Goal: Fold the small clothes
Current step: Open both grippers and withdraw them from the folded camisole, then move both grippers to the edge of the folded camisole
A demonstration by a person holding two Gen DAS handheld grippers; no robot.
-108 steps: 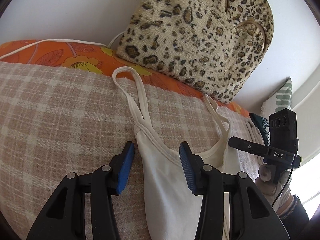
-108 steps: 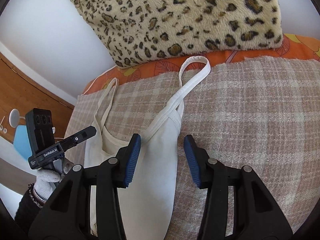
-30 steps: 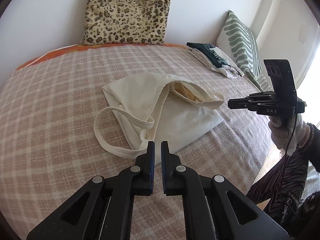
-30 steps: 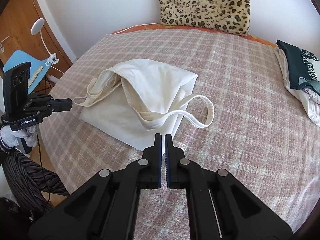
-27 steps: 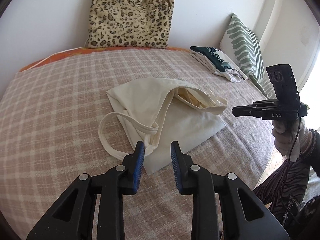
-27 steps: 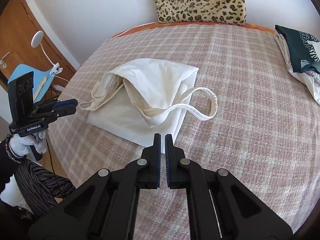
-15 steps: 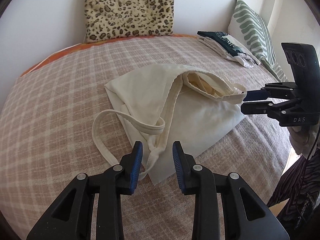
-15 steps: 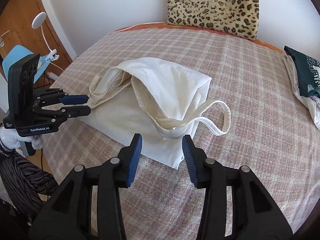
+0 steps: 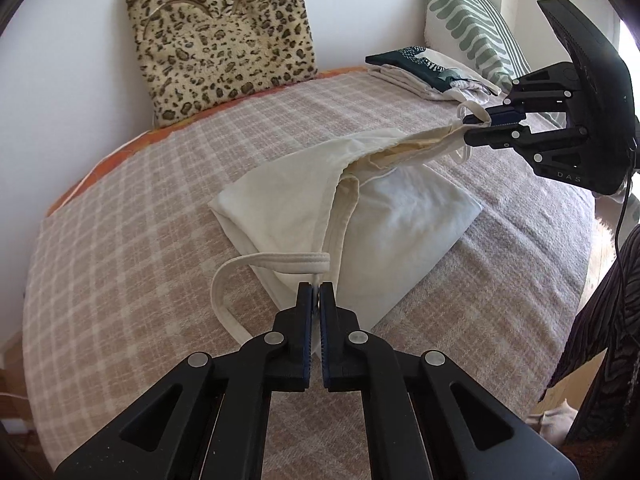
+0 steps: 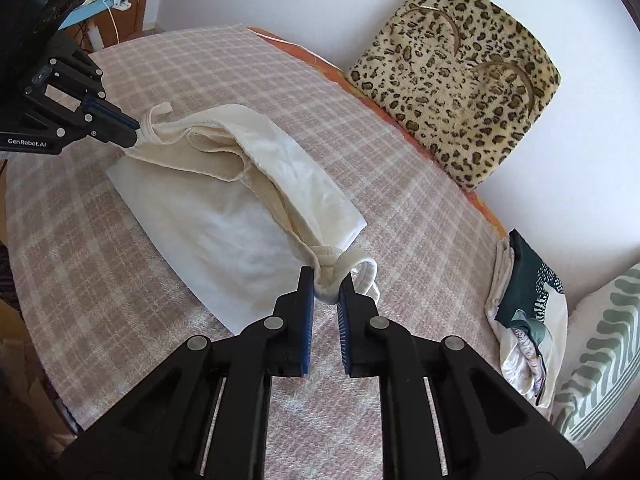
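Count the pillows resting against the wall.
2. A leopard pillow stands at the far edge of the bed; a green-striped pillow sits in the corner behind the folded clothes. Others may be out of view.

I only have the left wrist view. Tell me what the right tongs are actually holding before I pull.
Observer: The right wrist view shows the right tongs clamped on a bunched wad of the cream camisole, strap base and neckline edge together.
Operator: Report the strap there.
Observer: The strap loop hangs free to the right of the pads.
Operator: Now check my own grip from outside.
Observer: The left tongs pinch the opposite shoulder, and the other strap loop pokes out past the tips.
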